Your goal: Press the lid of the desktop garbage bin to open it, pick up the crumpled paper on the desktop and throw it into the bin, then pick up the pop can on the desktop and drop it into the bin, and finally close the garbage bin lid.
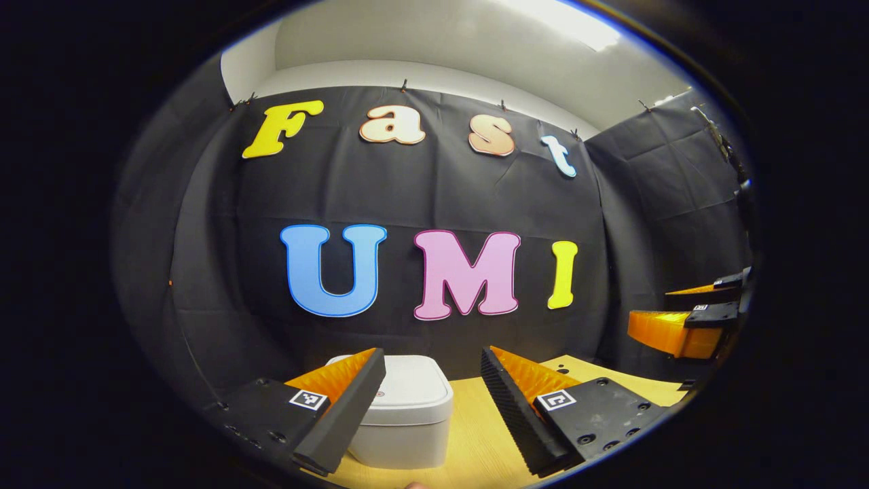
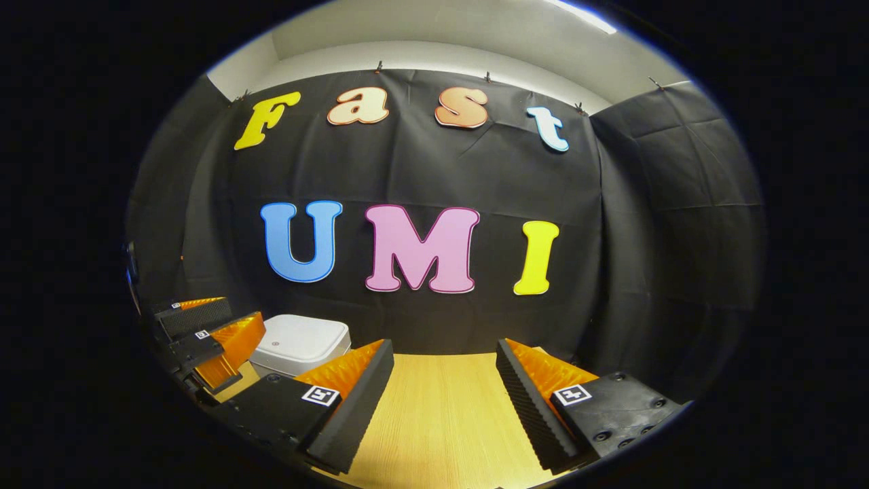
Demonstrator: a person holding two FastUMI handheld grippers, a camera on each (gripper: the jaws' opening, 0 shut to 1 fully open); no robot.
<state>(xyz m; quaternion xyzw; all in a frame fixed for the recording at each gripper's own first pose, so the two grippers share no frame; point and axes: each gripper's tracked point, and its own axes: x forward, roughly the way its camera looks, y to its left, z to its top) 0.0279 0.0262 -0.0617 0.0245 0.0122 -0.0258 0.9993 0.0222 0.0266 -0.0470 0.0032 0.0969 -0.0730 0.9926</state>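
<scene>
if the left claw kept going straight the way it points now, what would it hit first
Probably the white bin. It sits on the table just ahead of the open left claw, mostly toward its left finger, lid closed. Depth is unclear; a line along the centre might pass its right edge.

Both views are being aimed level across the wooden table at the booth's back wall. The white bin is being seen close ahead in the left gripper view, farther left in the right gripper view.
</scene>
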